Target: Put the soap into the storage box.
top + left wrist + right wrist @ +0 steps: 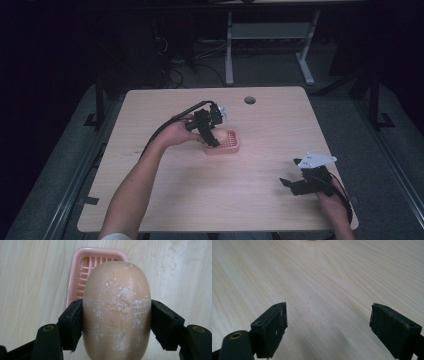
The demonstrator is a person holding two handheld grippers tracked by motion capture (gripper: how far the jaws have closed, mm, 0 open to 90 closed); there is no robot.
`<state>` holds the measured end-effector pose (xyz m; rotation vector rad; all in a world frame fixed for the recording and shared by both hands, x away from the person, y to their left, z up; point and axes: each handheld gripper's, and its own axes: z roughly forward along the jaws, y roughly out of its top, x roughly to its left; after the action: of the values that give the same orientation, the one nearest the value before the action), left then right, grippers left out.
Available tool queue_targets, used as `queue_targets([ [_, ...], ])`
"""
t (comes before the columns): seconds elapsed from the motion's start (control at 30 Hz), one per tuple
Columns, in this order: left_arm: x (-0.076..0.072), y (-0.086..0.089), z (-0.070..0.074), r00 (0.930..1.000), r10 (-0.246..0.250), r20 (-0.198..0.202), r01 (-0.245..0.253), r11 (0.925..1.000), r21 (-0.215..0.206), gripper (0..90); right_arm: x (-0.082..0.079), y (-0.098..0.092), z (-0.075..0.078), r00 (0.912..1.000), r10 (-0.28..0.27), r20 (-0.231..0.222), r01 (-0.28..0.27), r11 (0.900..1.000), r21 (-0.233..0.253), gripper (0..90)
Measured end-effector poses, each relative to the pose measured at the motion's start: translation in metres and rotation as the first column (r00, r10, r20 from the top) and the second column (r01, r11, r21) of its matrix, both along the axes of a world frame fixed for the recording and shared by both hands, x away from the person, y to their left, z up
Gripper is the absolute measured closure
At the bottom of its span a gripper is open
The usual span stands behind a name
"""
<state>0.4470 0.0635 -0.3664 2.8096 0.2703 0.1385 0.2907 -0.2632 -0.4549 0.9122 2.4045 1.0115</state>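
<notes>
A tan oval bar of soap (116,310), flecked with white, is clamped between the black jaws of my left gripper (116,323). Below and behind the soap lies a pink slatted soap dish (82,267). In the high view the left gripper (212,139) points down over the pink dish (229,145) near the table's middle, with the soap (219,135) just above the dish. My right gripper (286,183) rests at the front right of the table, its jaws wide apart and nothing between them; in its own view the right gripper (328,322) looks over bare wood.
The light wooden table (165,185) has a round cable hole (249,100) near its far edge. Beyond the table a white desk frame (270,37) stands on the dark floor. Both forearms come in from the near edge.
</notes>
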Motion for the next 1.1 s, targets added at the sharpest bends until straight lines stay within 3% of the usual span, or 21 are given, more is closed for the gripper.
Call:
queue_targets([
  [0.37,0.012,-0.012,-0.013,1.0000,0.006,0.002,-0.006,0.9999,-0.009,32.0,0.000,0.000,0.000,0.9999,-0.011,-0.006,0.011,1.000,0.016,14.0],
  [0.63,0.023,-0.013,-0.025,0.9994,0.030,-0.020,-0.030,0.9995,-0.009,32.0,0.000,-0.001,0.000,1.0000,-0.005,-0.001,0.005,1.000,0.004,14.0],
  [1.03,0.030,-0.017,-0.038,0.9988,0.039,-0.028,-0.039,0.9992,-0.008,32.0,0.000,-0.002,0.000,1.0000,-0.002,0.003,0.002,1.000,0.001,14.0],
  [1.1,0.031,-0.017,-0.040,0.9985,0.045,-0.032,-0.045,0.9989,-0.008,32.0,0.000,-0.001,0.000,0.9999,-0.008,-0.006,0.008,1.000,0.018,14.0],
])
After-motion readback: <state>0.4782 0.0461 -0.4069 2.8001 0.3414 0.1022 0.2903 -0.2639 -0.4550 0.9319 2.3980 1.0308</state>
